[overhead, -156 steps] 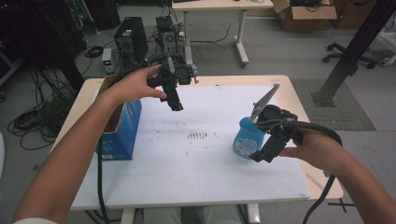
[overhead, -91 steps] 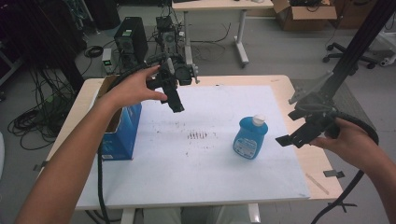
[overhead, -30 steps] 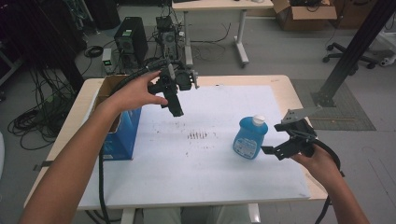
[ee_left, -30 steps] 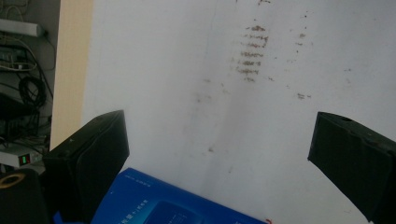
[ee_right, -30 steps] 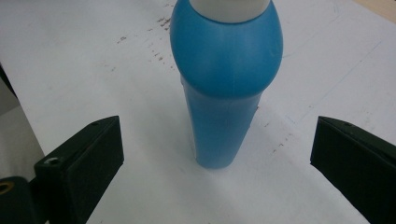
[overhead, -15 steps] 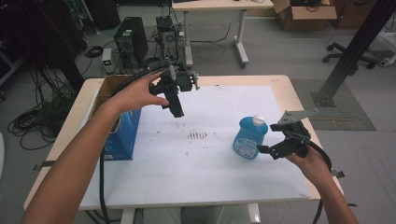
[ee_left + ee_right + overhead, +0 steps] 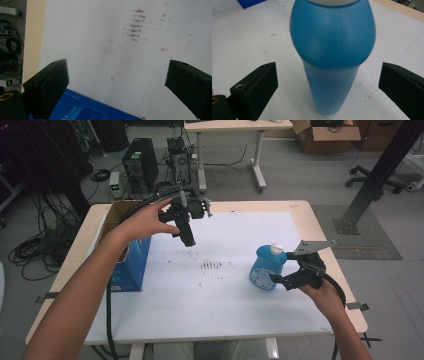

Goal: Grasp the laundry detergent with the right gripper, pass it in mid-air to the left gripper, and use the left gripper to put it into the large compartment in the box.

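At lower right of the high view, the right tongs (image 7: 278,280) stand spread beside an upright blue bottle (image 7: 265,268) on the desk (image 7: 220,290), probably smooth, slippery plastic, best gripped at its narrower lower body; the left tongs (image 7: 188,239) hover spread, upper left.

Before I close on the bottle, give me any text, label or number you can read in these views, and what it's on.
None can be read.
Blue box: white print on its top face, too small and blurred to read.
Blue bottle: the side facing the right gripper is plain; the paler label patch in the high view is too small to read.
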The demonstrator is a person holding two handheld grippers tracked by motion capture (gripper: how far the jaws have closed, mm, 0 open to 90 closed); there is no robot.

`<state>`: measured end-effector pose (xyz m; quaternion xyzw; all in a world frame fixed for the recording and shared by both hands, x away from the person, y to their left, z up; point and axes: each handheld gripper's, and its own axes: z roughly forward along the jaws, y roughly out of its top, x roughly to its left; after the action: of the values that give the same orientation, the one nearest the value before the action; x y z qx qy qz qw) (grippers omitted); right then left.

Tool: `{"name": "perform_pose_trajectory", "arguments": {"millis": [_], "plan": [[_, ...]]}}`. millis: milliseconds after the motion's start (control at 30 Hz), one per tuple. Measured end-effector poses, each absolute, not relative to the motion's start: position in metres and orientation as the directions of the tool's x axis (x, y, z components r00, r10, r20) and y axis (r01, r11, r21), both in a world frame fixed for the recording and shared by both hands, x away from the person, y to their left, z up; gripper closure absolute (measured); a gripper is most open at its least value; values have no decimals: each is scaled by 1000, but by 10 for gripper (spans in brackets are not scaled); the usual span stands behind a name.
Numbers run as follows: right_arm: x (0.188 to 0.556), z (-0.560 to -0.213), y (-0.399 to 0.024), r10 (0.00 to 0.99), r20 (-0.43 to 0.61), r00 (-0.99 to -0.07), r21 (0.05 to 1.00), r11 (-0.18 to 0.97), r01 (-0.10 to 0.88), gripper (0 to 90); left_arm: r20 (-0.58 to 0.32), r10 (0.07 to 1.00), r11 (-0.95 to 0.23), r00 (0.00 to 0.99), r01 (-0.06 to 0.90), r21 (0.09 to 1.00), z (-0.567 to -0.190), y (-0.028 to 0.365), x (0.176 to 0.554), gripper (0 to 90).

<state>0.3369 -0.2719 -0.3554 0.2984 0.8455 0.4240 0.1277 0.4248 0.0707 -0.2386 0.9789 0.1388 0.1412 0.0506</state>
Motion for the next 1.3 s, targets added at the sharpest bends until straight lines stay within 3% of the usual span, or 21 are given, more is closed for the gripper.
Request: {"name": "perform_pose_trajectory", "arguments": {"millis": [1300], "plan": [[340, -397, -273, 629, 103, -770, 881, 302, 364, 29, 258, 294, -955, 920, 270, 123, -242, 72, 426, 53]]}}
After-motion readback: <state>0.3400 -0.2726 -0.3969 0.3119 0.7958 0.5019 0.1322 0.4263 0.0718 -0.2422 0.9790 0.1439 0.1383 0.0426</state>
